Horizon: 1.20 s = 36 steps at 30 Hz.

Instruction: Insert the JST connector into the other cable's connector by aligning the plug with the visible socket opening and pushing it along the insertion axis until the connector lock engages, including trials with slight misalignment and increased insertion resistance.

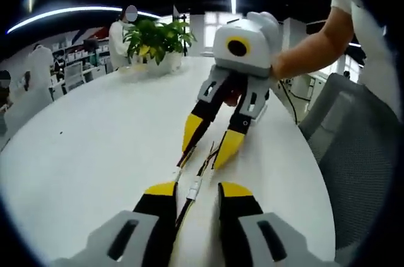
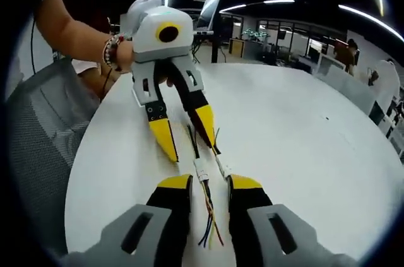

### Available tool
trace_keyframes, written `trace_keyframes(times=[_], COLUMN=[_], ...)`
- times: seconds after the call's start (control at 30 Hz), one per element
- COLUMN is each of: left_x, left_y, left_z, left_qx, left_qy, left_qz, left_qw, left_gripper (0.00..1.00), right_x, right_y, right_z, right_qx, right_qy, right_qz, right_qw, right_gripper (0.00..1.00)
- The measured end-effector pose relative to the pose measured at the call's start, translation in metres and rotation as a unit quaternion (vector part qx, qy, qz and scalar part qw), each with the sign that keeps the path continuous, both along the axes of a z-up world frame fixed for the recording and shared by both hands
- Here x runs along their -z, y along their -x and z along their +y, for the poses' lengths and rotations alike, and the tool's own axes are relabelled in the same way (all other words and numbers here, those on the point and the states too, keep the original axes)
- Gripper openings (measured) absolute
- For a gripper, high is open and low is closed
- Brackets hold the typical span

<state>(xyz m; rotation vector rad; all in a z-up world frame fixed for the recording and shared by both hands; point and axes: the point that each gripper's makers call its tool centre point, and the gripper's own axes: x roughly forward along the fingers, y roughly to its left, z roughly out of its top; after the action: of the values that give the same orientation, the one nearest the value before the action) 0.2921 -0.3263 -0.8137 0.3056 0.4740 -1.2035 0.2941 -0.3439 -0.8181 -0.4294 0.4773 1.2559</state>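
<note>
Both grippers are lying low over the white round table (image 1: pixel 95 153), pointing at each other, and the two cables are resting on the table between them. In the right gripper view, the right gripper (image 2: pixel 208 185) is standing with its jaws apart, and a white JST connector (image 2: pixel 201 170) with coloured wires (image 2: pixel 209 219) is lying in the gap, not clamped. A second small white connector (image 2: pixel 224 169) is lying just beside it, close to the right jaw tip.

The left gripper (image 2: pixel 189 134) is also spread open, and dark wires are running between its jaws. In the left gripper view, the white connector (image 1: pixel 194 188) is sitting between the left gripper's own yellow tips, and the right gripper (image 1: pixel 211 144) is facing it from the other side.

I judge that the grasping step is not yet done, because nothing is held. The next move is calling for closing each claw on one connector body, then lining up plug and socket.

The table edge is near on the side of the grey mesh chair (image 1: pixel 353 153). Toward the potted plant (image 1: pixel 158 40) the surface is giving wide room.
</note>
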Motion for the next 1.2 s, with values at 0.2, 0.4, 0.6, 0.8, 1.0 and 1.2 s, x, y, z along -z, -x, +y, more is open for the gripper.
trace_keyframes(times=[0.2, 0.4, 0.6, 0.8, 1.0, 1.2], left_x=[-0.011, -0.029, -0.039, -0.054, -0.069, -0.082], left_y=[0.003, 0.006, 0.008, 0.016, 0.028, 0.042], left_z=[0.004, 0.011, 0.025, 0.042, 0.056, 0.069], left_qx=[-0.024, -0.046, -0.090, -0.142, -0.175, -0.201], left_qy=[-0.002, 0.021, 0.028, 0.058, 0.080, 0.093], left_qz=[-0.002, 0.001, 0.007, 0.012, 0.024, 0.022], left_qw=[0.9997, 0.9987, 0.9955, 0.9881, 0.9811, 0.9748], left_gripper=[0.43, 0.46, 0.59, 0.70, 0.76, 0.79], right_x=[-0.017, -0.028, -0.040, -0.046, -0.051, -0.069], right_y=[0.000, 0.000, 0.005, 0.010, 0.016, 0.023], right_z=[-0.004, -0.011, -0.017, -0.023, -0.034, -0.047], right_qx=[0.016, 0.040, 0.057, 0.077, 0.113, 0.155], right_qy=[-0.012, -0.021, -0.033, -0.044, -0.067, -0.110], right_qz=[-0.004, 0.000, -0.003, 0.001, 0.012, 0.014], right_qw=[0.9998, 0.9990, 0.9978, 0.9960, 0.9912, 0.9817], right_gripper=[0.26, 0.31, 0.34, 0.40, 0.43, 0.45])
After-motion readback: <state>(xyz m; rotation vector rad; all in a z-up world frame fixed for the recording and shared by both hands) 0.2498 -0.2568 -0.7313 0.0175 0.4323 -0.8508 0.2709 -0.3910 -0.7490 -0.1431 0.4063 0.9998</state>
